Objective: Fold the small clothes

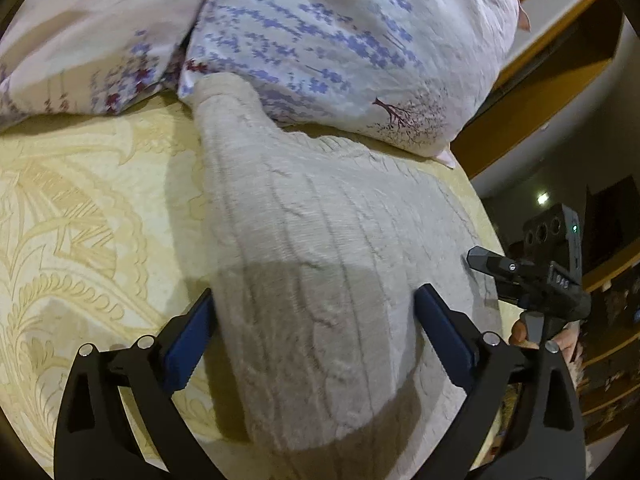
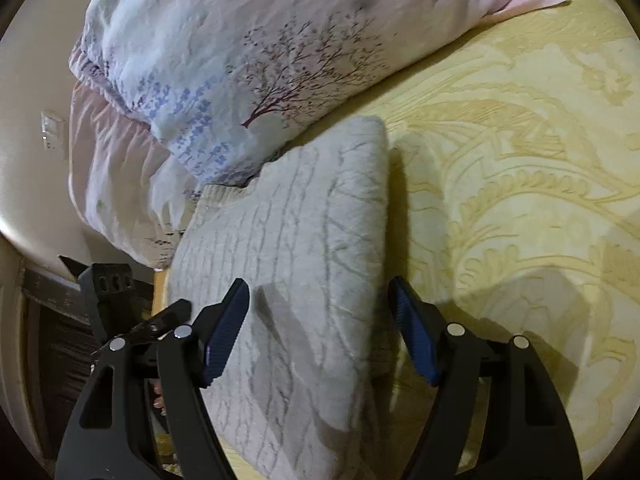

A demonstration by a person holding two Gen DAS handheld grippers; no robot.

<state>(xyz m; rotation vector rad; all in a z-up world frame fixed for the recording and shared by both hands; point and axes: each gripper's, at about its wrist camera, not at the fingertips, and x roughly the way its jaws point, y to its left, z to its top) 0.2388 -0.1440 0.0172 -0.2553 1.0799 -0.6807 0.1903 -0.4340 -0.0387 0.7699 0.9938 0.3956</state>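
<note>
Both grippers, left [image 1: 314,330] and right [image 2: 320,326], are spread over the folded sweater [image 1: 320,240]; a pillow [image 1: 320,40] is seen at twelve o'clock.

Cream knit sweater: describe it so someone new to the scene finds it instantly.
Start at the bed with the yellow embossed bedspread. Against the floral pillow at its far side lies the cream knit sweater, folded into a thick pad. It is the only cable-knit, unprinted item there: the pillow is smooth with purple flowers, the bedspread flat and yellow.
</note>
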